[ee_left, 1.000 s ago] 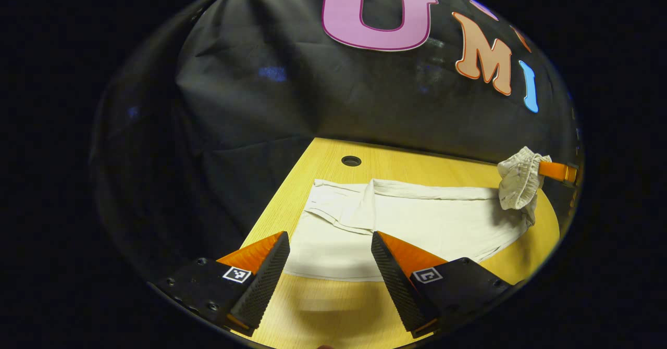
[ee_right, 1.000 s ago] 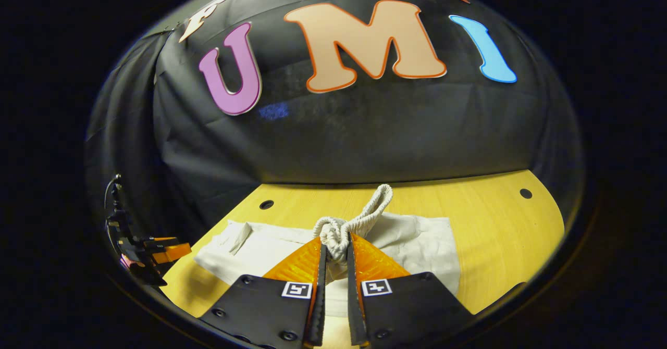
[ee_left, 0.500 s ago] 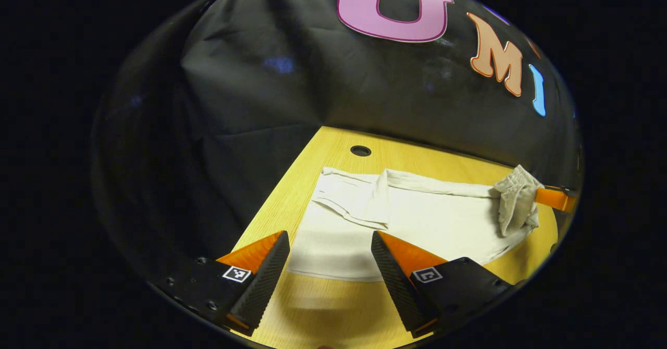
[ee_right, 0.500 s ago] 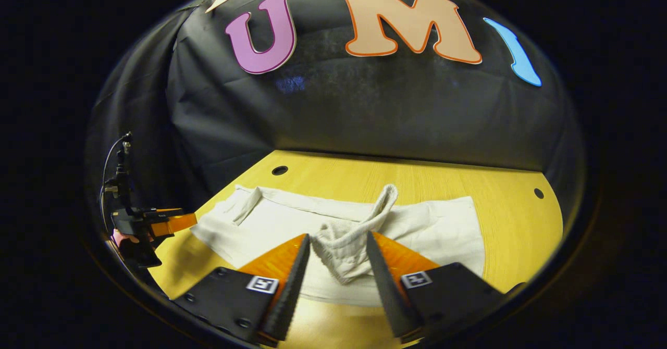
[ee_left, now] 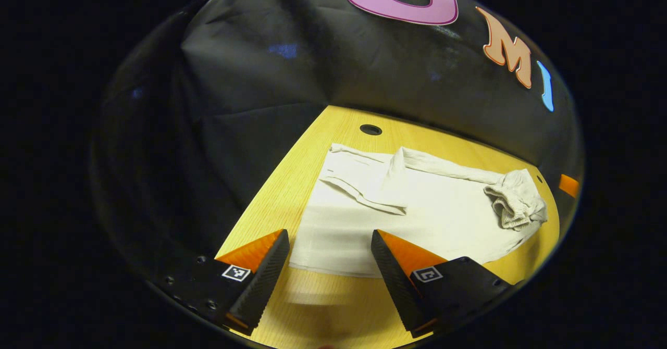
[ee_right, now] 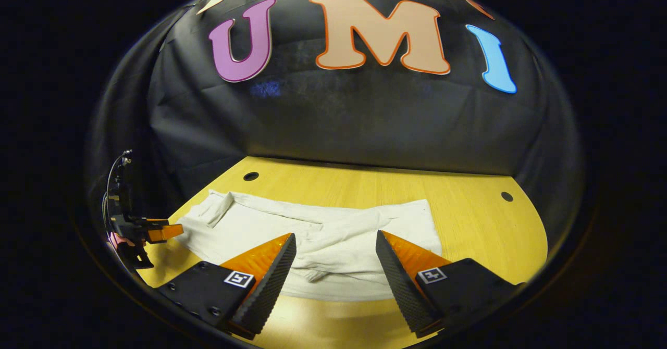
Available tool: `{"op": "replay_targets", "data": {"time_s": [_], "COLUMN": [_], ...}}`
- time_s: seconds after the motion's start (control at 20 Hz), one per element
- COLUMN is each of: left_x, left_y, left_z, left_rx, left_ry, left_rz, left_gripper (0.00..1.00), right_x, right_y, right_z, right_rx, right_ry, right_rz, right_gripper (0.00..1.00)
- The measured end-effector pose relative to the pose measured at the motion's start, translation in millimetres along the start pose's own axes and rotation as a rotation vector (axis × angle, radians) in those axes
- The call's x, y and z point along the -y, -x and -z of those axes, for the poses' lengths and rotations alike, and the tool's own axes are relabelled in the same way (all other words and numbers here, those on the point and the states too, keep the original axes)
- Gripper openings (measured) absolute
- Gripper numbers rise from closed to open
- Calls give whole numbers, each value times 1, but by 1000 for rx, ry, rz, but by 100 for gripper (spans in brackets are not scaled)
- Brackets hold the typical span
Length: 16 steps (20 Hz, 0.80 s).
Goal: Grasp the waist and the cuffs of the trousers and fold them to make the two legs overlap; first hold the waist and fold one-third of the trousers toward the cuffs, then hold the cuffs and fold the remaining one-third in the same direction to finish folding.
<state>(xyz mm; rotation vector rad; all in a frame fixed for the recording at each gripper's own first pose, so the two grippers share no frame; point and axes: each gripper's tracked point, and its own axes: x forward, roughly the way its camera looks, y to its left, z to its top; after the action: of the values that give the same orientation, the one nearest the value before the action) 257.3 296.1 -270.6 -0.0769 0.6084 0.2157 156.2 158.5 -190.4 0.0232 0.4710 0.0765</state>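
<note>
In the left gripper view, the left gripper (ee_left: 329,245) hangs above the wooden table (ee_left: 292,182) with its fingers spread wide and nothing between them. The trousers (ee_left: 417,213) lie flat just ahead of the fingertips, their near hem crossing the gap between the two fingers. From this claw the cloth's long axis runs forward and off to the right, ending in a bunched lump, the waist (ee_left: 516,203), far out on the right. A folded-over flap, likely the cuffs (ee_left: 365,182), lies ahead and slightly right of the claw, much nearer than the waist. So this claw looks better placed for the cuff end.

In the right gripper view, the right gripper (ee_right: 336,247) is likewise parted and empty, held above the table. The trousers (ee_right: 333,234) lie directly ahead, their crumpled waist (ee_right: 323,258) end sitting between and just beyond the fingertips. The long axis runs crosswise here, stretching away to the left, where the cuffs (ee_right: 216,208) lie near the left gripper (ee_right: 156,232) at the view's left edge. The waist is plainly the nearer end for the right claw; I judge that the next grasp asks for a short drop straight forward and down, while the cuffs belong to the other hand.
</note>
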Motion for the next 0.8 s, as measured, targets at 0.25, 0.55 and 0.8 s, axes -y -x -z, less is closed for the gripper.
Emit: {"op": "replay_targets", "data": {"time_s": [0.25, 0.55, 0.8], "left_x": [-5, -9, 5], "left_y": [-7, -8, -11], "left_z": [12, 15, 11], "left_rx": [-34, -30, -31], "left_ry": [9, -36, -47], "left_rz": [-17, -51, -44], "left_gripper": [97, 93, 69], "right_x": [32, 64, 69], "right_y": [10, 22, 28], "right_z": [-15, -21, -19], "right_rx": [41, 65, 63], "right_ry": [-89, -109, -110], "right_rz": [66, 137, 150], "right_gripper": [96, 92, 97]}}
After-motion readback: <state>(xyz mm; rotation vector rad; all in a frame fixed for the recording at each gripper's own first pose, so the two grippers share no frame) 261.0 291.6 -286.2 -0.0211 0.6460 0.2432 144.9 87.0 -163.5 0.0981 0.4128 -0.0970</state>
